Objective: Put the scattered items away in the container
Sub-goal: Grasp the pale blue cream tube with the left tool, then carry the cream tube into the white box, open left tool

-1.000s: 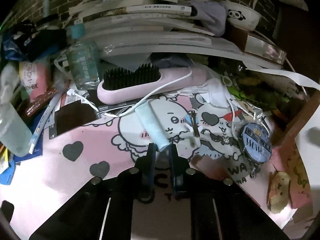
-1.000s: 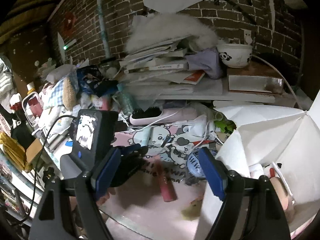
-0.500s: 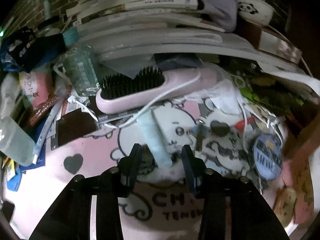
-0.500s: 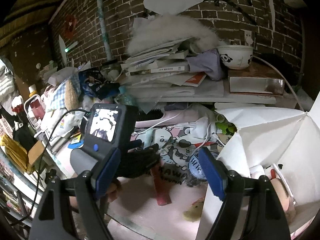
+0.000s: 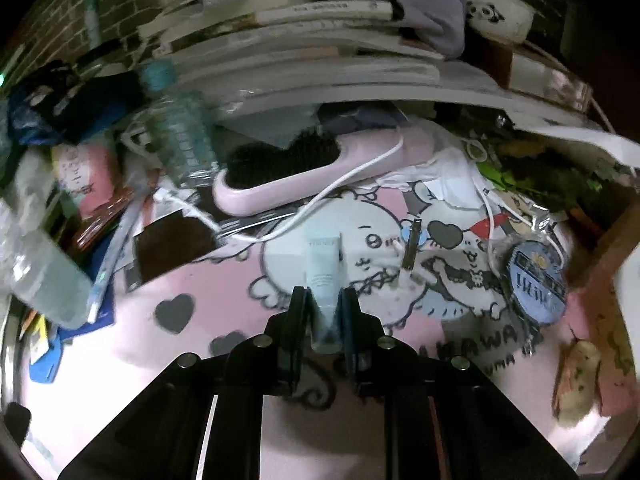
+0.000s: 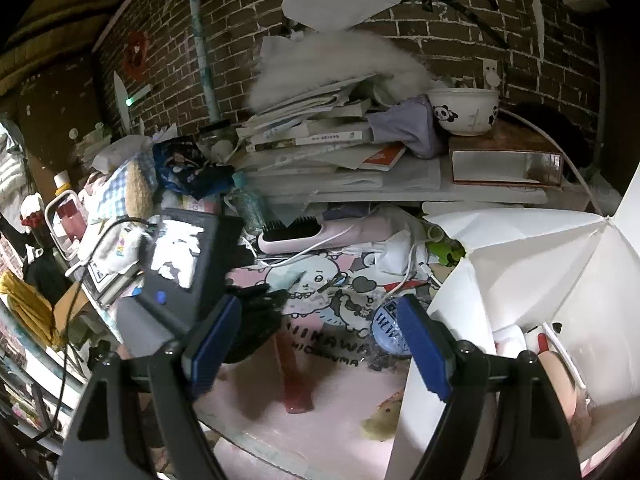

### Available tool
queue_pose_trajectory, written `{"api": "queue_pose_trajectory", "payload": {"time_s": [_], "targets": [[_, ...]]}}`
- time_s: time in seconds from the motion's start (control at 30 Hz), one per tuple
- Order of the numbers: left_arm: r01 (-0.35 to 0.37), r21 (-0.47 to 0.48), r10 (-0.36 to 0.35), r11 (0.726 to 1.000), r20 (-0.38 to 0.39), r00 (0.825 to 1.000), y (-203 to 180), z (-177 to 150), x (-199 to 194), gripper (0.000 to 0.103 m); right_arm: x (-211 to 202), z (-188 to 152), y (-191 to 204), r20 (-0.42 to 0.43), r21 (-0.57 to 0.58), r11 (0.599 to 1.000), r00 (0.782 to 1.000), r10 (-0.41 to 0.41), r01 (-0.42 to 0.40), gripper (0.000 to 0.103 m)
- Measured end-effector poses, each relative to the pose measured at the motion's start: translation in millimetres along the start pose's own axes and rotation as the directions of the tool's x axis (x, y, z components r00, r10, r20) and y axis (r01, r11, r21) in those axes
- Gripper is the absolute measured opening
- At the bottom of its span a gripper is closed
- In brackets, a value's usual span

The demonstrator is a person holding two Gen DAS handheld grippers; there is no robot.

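A light blue tube [image 5: 322,276] lies on the pink cartoon mat [image 5: 168,364], and my left gripper [image 5: 323,309] is shut on its near half, one finger on each side. From the right wrist view the left gripper, with its lit screen [image 6: 176,256] and a black-gloved hand [image 6: 256,312], hovers low over the mat, the tube [image 6: 289,276] poking out ahead. My right gripper [image 6: 316,346] hangs open above the mat's front with nothing between its blue pads. The white folded box [image 6: 520,264] stands to the right with several items inside.
On the mat lie a pink hairbrush [image 5: 320,168] with a white cable [image 5: 344,182] over it, a metal clip [image 5: 410,248], a round blue tin [image 5: 538,280], a red tube [image 6: 294,376] and a yellowish toy [image 6: 384,420]. Bottles [image 5: 180,148] crowd the left; a book-stacked shelf [image 6: 360,184] overhangs behind.
The left gripper opened wide, moved forward over the light blue tube, then closed on it; the tube now points straight ahead. The right gripper has hardly moved.
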State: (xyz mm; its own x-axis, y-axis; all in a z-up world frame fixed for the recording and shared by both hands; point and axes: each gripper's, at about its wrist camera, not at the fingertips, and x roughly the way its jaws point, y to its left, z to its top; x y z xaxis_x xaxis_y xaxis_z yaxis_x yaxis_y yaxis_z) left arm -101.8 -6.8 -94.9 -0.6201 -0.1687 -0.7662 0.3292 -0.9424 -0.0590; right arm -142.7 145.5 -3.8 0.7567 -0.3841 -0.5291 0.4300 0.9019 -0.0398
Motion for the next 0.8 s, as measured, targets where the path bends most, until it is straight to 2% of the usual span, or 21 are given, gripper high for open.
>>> {"api": "queue_pose_trajectory", "payload": {"time_s": [0.2, 0.33, 0.47, 0.6, 0.63, 0.7, 0.8], "targets": [[-0.024, -0.021, 0.024, 0.999, 0.034, 0.999, 22, 5, -12, 0.012, 3, -7, 19, 0.030, -0.086, 0.994, 0.998, -0.058, 0.061, 0.078], [-0.010, -0.048, 0.013, 0.999, 0.058, 0.998, 31, 11, -19, 0.012, -1, -10, 39, 0.068, -0.162, 0.984, 0.995, -0.069, 0.079, 0.078], [-0.026, -0.042, 0.030, 0.999, 0.094, 0.995, 40, 24, -33, 0.012, 15, -25, 56, 0.003, -0.186, 0.982, 1.000, 0.014, -0.013, 0.078], [-0.053, -0.036, 0.058, 0.998, 0.141, 0.988, 49, 39, -50, 0.012, 48, -61, 68, -0.056, -0.226, 0.973, 0.998, 0.027, -0.039, 0.078], [-0.048, -0.035, 0.053, 0.998, 0.154, 0.987, 50, 43, -57, 0.012, 56, -67, 69, -0.064, -0.221, 0.974, 0.997, 0.034, -0.047, 0.077], [-0.034, -0.028, 0.038, 0.999, 0.171, 0.984, 49, 48, -66, 0.012, 69, -78, 68, -0.073, -0.216, 0.975, 0.997, 0.028, -0.043, 0.064], [0.015, -0.004, -0.014, 1.000, 0.192, 0.981, 42, 56, -83, 0.012, 84, -88, 68, -0.086, -0.230, 0.973, 0.996, 0.015, -0.034, 0.064]]}}
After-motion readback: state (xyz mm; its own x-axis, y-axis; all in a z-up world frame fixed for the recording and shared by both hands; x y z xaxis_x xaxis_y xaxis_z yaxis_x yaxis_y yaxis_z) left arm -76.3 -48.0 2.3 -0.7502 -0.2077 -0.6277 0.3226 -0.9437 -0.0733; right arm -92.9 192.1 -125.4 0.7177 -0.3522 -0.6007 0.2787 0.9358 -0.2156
